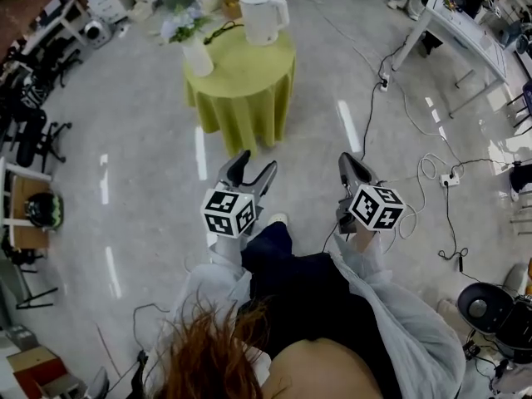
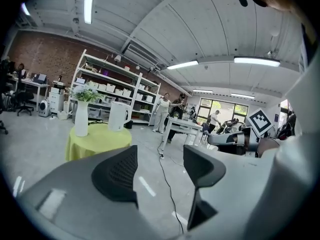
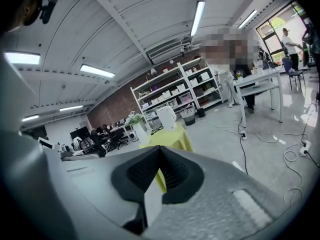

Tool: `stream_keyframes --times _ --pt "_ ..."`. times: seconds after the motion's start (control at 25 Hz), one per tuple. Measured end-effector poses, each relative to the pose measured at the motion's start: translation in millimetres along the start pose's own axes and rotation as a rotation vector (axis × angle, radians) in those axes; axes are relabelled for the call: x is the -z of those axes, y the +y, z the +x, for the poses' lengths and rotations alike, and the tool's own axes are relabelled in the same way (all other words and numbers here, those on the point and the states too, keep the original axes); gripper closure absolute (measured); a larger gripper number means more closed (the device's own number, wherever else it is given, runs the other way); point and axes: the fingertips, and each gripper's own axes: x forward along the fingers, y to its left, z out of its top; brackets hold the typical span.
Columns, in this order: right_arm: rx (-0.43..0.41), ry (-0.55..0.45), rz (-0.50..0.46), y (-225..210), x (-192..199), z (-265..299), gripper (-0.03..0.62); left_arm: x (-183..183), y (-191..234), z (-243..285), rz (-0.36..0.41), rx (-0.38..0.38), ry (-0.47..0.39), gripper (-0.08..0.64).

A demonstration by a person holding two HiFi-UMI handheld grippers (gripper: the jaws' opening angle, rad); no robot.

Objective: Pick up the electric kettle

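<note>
The left gripper [image 2: 159,169] has its jaws wide apart, with only grey floor [image 2: 150,156] between them. Beyond, a white kettle [image 2: 118,116] and a vase [image 2: 81,118] of flowers stand apart on a yellow-green table [image 2: 97,143], with what look like storage shelves [image 2: 107,90] behind.

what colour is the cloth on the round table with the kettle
The tablecloth is yellow-green, plain; it shows best in the head view.

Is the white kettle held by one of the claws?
No, the kettle stands on the round table with the vase, well away from the left claw and the right claw.
</note>
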Motion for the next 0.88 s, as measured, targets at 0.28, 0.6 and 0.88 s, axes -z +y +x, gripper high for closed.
stream_keyframes --times 0.28,0.6,0.88 --pt "0.029 -0.03 0.006 -3 -27 49 0.591 -30 45 31 0.025 0.02 -0.004 0.276" --pt "0.085 -0.046 0.024 -6 -31 83 0.591 -36 86 51 0.002 0.023 -0.015 0.29" --pt "0.127 -0.014 0.046 -17 -22 89 0.591 -24 89 60 -0.036 0.054 0.003 0.29"
